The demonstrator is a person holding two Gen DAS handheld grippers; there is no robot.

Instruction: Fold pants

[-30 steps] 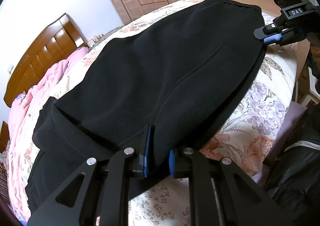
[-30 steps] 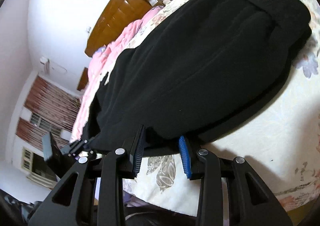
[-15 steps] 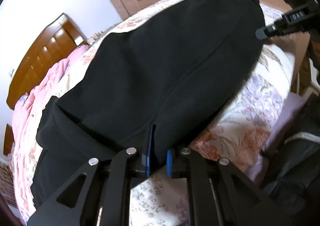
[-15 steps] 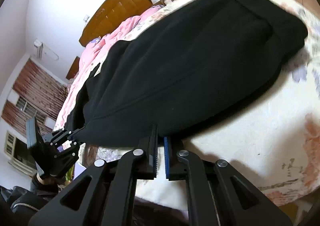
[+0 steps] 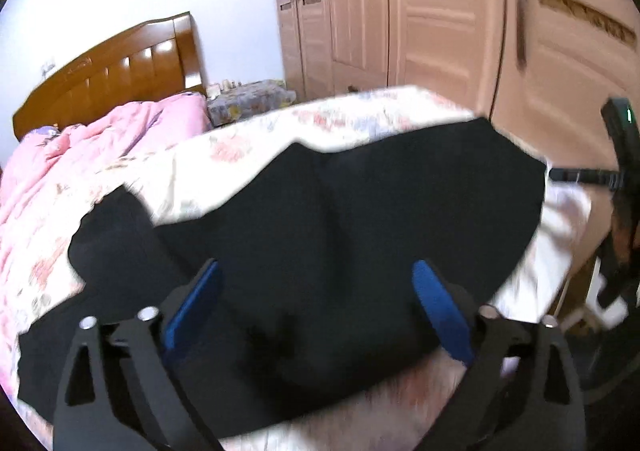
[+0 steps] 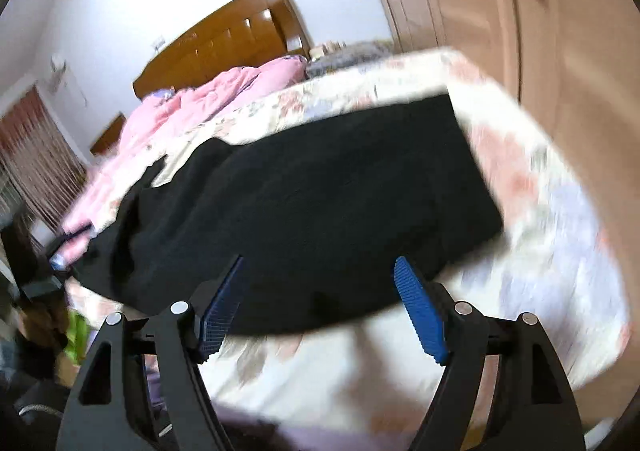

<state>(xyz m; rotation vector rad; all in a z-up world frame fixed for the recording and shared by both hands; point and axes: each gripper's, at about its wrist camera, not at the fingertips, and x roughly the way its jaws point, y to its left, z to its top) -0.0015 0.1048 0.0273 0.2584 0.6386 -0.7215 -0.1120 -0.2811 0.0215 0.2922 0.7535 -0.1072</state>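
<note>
Pants (image 5: 360,235): black, spread across the near end of the bed (image 5: 224,155) on the floral cover; one part is seen trailing off toward the left edge of the left wrist view.
Pants, right wrist view (image 6: 320,203): a broad black slab is seen, its far right corner near the bed's corner.
Left gripper (image 5: 316,311): fingers spread wide; blue pads (image 5: 438,311) are seen apart with black cloth showing between them. Nothing is clamped. Whether the tips touch the cloth cannot be told, blur noted.
Right gripper (image 6: 320,303): fingers likewise spread wide, blue pads (image 6: 420,311) well apart, over the near hem of the pants and the bed edge. Nothing is held.
Right gripper, left wrist view (image 5: 580,176): seen at the right end of the pants, just beside the cloth; contact cannot be told.
Change from half a second ago: both grippers were then pinched nearly shut at the pants' near edge; both have since been opened and the cloth released.
Change in cloth: the pants were then draped long across the bed; a shorter, wider shape is now seen, with more floral cover exposed behind.
Surroundings: pink quilt (image 5: 80,155) by the wooden headboard (image 5: 108,71); wardrobe doors (image 5: 440,19) behind the bed.
Image quality: both views are motion-blurred.
</note>
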